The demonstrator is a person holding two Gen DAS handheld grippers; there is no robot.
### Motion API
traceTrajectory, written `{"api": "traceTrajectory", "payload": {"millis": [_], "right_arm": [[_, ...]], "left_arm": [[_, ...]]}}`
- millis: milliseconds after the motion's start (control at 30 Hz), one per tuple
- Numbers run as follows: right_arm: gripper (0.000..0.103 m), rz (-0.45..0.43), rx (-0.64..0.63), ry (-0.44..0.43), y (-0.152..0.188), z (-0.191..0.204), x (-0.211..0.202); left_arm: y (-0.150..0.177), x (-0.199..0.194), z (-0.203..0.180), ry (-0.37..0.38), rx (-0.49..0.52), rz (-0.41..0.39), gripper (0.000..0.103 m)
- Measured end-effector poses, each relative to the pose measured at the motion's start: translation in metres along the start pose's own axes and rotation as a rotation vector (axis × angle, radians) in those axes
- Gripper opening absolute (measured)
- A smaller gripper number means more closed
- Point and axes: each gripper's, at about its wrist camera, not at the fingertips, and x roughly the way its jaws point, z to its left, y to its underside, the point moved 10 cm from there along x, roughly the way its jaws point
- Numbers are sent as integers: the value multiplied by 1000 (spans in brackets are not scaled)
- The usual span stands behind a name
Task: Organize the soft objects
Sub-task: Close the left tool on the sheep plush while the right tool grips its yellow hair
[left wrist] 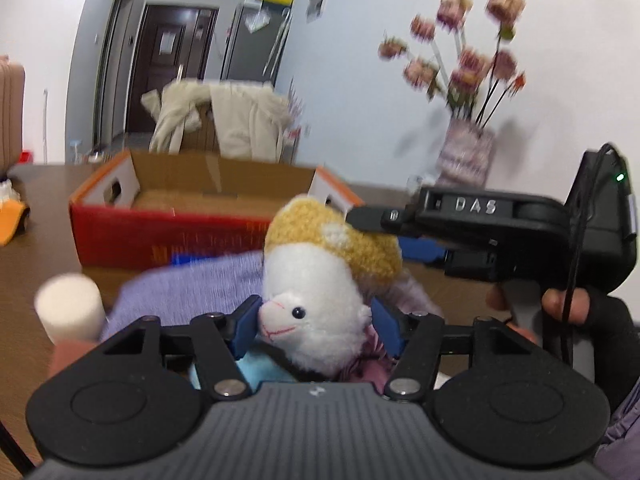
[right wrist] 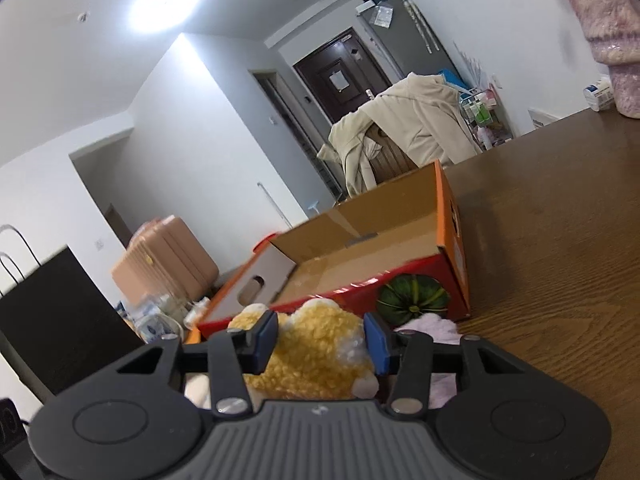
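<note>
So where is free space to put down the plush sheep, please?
The cardboard box floor looks bare, between its flaps. In the right wrist view, the brown table right of the box is bare up to the vase. Crowded: in front of the box, purple cloth, foam cylinder and plush sheep.

The open box (left wrist: 180, 216) lay empty and clear from above just past the plush (left wrist: 316, 300), though its near red wall, the purple cloth (left wrist: 192, 292) and a white roll (left wrist: 70, 306) crowded the table's (right wrist: 560, 260) approach.
</note>
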Motion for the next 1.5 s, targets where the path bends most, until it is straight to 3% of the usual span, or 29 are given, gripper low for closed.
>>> {"api": "traceTrajectory", "payload": {"millis": [400, 467, 500, 533, 567, 600, 667, 733, 800, 833, 867, 900, 967, 1100, 1133, 1167, 1200, 1333, 1433, 1500], "right_arm": [[43, 35, 12, 25, -19, 41, 12], [42, 48, -3, 11, -32, 51, 24], [35, 56, -15, 4, -39, 58, 33], [33, 74, -22, -15, -46, 65, 45], [14, 89, -22, -26, -51, 71, 59], [3, 108, -35, -17, -54, 76, 77], [2, 85, -147, 87, -62, 73, 113], [7, 119, -134, 135, -59, 58, 133], [12, 120, -159, 85, -54, 57, 124], [18, 103, -221, 86, -51, 60, 116], [35, 92, -272, 93, -47, 62, 108], [57, 77, -305, 89, -44, 66, 100], [70, 67, -357, 39, -39, 78, 93], [67, 106, -422, -32, -28, 101, 106], [61, 127, -436, -33, -25, 104, 112], [40, 159, -457, -9, -19, 104, 116], [36, 173, -480, 19, -15, 102, 117], [35, 151, -397, 2, -11, 85, 89], [33, 135, -301, 12, -3, 64, 68], [33, 120, -248, 13, 3, 52, 63]], "left_arm": [[-50, -30, 30, 84, -103, -54, 48], [-70, -27, 46, 92, -125, -62, 18], [-80, -23, 52, 109, -125, -64, 15], [-88, -17, 58, 134, -126, -56, 15], [-98, -5, 67, 147, -144, -43, 15], [-105, 4, 77, 138, -183, -45, 15], [-114, 26, 95, 104, -180, -39, 16], [-107, 35, 117, -26, -149, 7, 17], [-90, 23, 124, -6, -127, 26, 34], [-77, 15, 126, -1, -130, 44, 59], [-64, 9, 126, -1, -137, 65, 75], [-53, 4, 125, 1, -147, 80, 76], [-34, 4, 112, 42, -164, 118, 77], [-20, 24, 87, 58, -149, 151, 78], [-15, 30, 85, 40, -143, 156, 77], [-11, 34, 84, 11, -140, 170, 72], [-9, 35, 84, -9, -133, 173, 70], [-3, 27, 85, -25, -135, 159, 68], [-6, 20, 80, -7, -136, 107, 54], [-6, 20, 76, -12, -105, 87, 54]]}}
